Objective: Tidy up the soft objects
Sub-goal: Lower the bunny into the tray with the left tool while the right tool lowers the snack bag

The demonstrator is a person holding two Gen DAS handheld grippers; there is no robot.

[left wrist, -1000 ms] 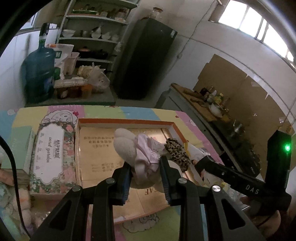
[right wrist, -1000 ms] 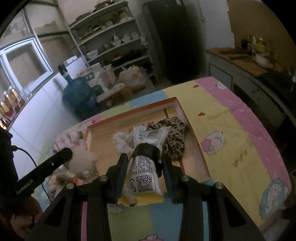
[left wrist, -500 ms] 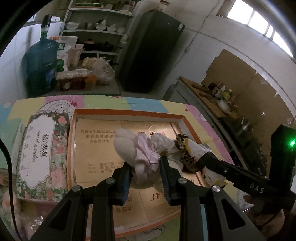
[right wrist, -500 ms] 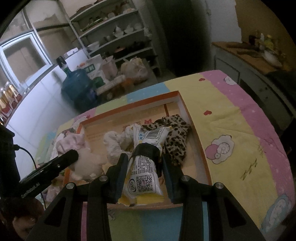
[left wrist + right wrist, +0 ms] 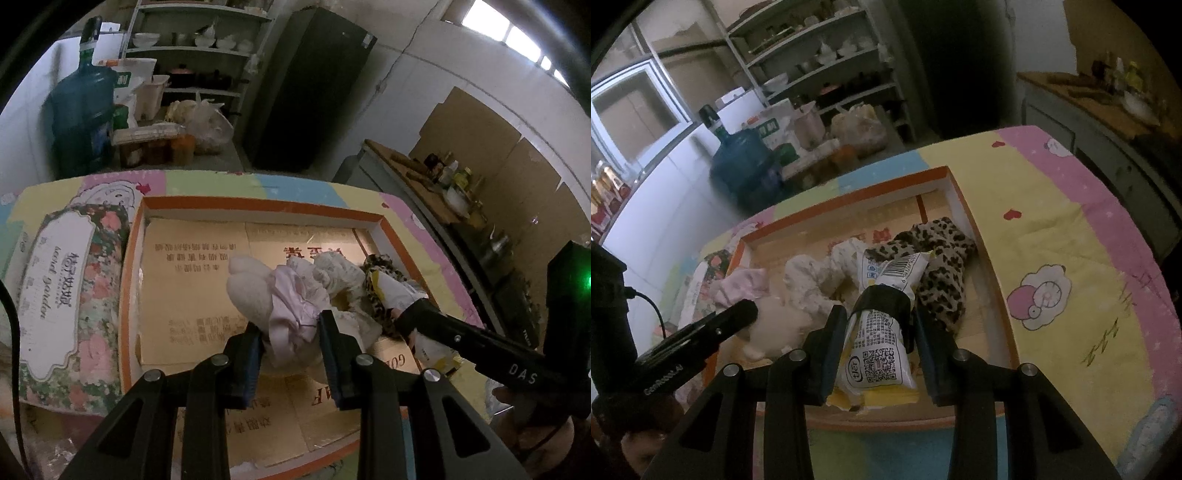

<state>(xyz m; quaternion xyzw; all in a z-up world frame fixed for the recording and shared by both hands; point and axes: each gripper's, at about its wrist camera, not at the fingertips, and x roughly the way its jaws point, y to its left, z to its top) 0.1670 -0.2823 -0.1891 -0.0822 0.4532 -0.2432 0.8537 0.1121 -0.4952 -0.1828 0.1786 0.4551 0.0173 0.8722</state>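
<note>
Already two soft things lie in the orange-rimmed box [image 5: 964, 206]: a leopard-print cloth [image 5: 942, 266] at its right side and a white crumpled cloth [image 5: 812, 277] beside it. Each claw is mid-delivery over the box. The left claw [image 5: 290, 349] is clenched on a cream plush toy with a pink cloth [image 5: 273, 299]; the right claw [image 5: 879, 341] is clenched on a white snack packet [image 5: 882, 343] wrapped by a black band. Both loads have yet to be set down. Left of the box a floral tissue pack [image 5: 62, 291] sits on the tabletop's cartoon-print cover [image 5: 1052, 229]. The claws crowd each other near the pile.
</note>
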